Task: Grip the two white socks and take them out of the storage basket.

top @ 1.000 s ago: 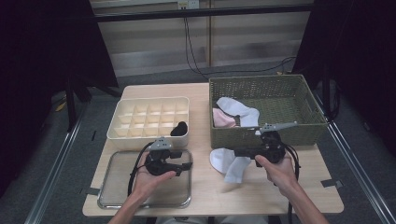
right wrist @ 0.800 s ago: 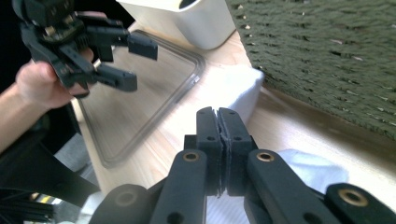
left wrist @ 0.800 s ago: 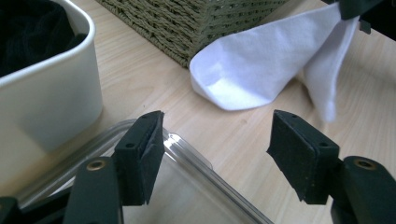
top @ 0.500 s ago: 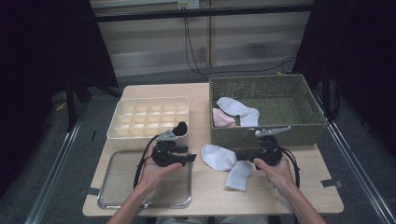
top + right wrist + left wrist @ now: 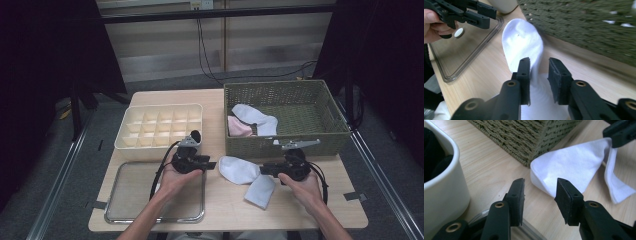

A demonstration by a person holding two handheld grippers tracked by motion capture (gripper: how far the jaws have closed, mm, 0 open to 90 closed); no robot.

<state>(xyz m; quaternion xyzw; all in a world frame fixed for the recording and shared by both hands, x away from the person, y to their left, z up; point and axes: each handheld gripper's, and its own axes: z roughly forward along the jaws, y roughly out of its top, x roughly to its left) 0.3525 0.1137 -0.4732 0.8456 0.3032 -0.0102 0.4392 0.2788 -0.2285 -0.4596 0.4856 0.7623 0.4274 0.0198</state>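
Sock (image 5: pixel 245 172) looks light and limp; best pinched at its toe edge. Left gripper (image 5: pixel 539 192) has been closing, nothing clamped yet. Right gripper (image 5: pixel 539 65) has just been opening, its jaws parted over the sock.

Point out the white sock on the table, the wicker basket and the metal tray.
white sock (image 5: pixel 239 169): high view, rounded end on the table.
wicker basket (image 5: pixel 280 140): high view, front wall.
metal tray (image 5: pixel 131 192): high view, bare bottom.

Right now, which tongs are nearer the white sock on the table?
Right. The right tongs have just been opening and straddle the white sock at its middle, pads not pressing. The left tongs sit just short of its rounded end, closing.
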